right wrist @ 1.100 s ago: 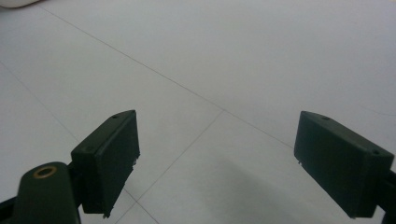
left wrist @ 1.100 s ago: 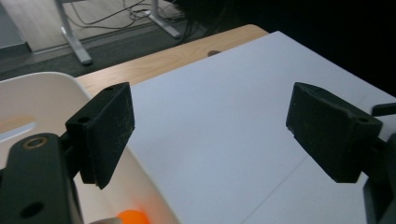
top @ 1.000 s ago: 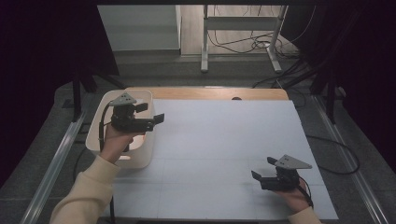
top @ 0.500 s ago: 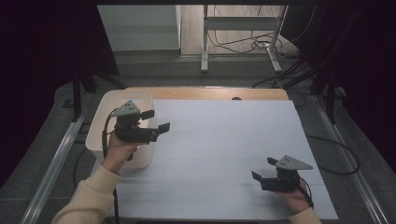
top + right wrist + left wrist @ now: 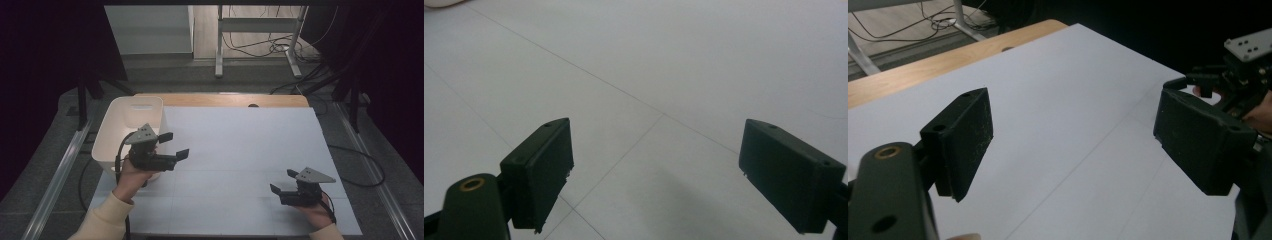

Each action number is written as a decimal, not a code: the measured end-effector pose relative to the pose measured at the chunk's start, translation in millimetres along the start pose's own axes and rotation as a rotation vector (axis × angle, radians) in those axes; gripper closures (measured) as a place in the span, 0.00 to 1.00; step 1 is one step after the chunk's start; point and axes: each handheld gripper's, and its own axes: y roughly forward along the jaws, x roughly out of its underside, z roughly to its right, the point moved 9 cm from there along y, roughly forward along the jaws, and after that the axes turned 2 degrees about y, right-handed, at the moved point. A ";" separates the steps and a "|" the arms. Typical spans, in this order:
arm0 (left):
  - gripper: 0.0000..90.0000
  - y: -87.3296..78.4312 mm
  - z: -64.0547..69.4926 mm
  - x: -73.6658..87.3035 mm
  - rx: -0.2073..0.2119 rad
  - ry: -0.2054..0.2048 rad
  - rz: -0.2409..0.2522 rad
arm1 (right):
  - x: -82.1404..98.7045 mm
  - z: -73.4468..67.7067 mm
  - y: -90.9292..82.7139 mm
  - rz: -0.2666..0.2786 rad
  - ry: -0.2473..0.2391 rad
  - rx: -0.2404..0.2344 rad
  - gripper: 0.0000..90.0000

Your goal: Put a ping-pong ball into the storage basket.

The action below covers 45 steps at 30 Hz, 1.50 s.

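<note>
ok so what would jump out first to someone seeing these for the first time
Probably the two black grippers, each held in a hand over the big white sheet on the table. The left gripper hangs with open, empty jaws at the sheet's left edge, beside a white tub. The right gripper, also open and empty, sits low near the sheet's front right corner.

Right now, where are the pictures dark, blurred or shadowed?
High view: surroundings nearly black, the white table evenly lit. Left gripper view: the near fingers soft, background dark. Right gripper view: the fingers slightly blurred, and a faint shadow lies on the table between them.
</note>
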 end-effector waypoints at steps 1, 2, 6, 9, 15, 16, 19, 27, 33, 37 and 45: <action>0.19 1.5 3.1 2.5 0.002 0.009 -0.008 | 0.0 -0.1 0.0 0.000 0.000 -0.001 0.16; 0.19 3.0 6.0 5.1 0.004 0.017 -0.016 | 0.1 0.0 0.1 0.000 0.000 0.001 0.16; 0.19 9.3 16.1 15.2 0.021 0.027 -0.036 | 0.1 -0.2 0.2 -0.001 -0.001 -0.001 0.16; 0.19 12.4 19.9 21.8 0.014 0.038 -0.040 | 0.2 -0.2 -0.2 0.000 0.002 -0.002 0.16; 0.19 18.8 30.0 39.6 0.043 0.044 -0.056 | 0.2 -0.4 -0.2 0.000 0.001 -0.004 0.16; 0.19 19.5 30.9 41.9 0.045 0.044 -0.057 | 0.3 -0.4 -0.1 0.000 0.001 -0.004 0.16; 0.18 22.8 32.8 52.5 0.046 0.038 -0.063 | 0.3 -0.8 0.2 0.000 -0.001 -0.006 0.16; 0.19 25.6 27.4 76.8 0.023 0.002 -0.078 | 0.4 -1.1 0.0 -0.001 -0.003 -0.007 0.16; 0.19 24.6 20.4 90.4 -0.004 -0.014 -0.068 | 0.4 -1.6 -0.1 -0.001 -0.005 -0.011 0.16; 0.19 24.0 15.3 98.6 -0.023 -0.004 -0.071 | 0.1 -1.9 -0.2 0.002 -0.005 -0.013 0.16; 0.19 20.9 8.0 118.8 -0.042 -0.014 -0.094 | 0.2 -3.1 -0.2 0.003 -0.007 -0.022 0.16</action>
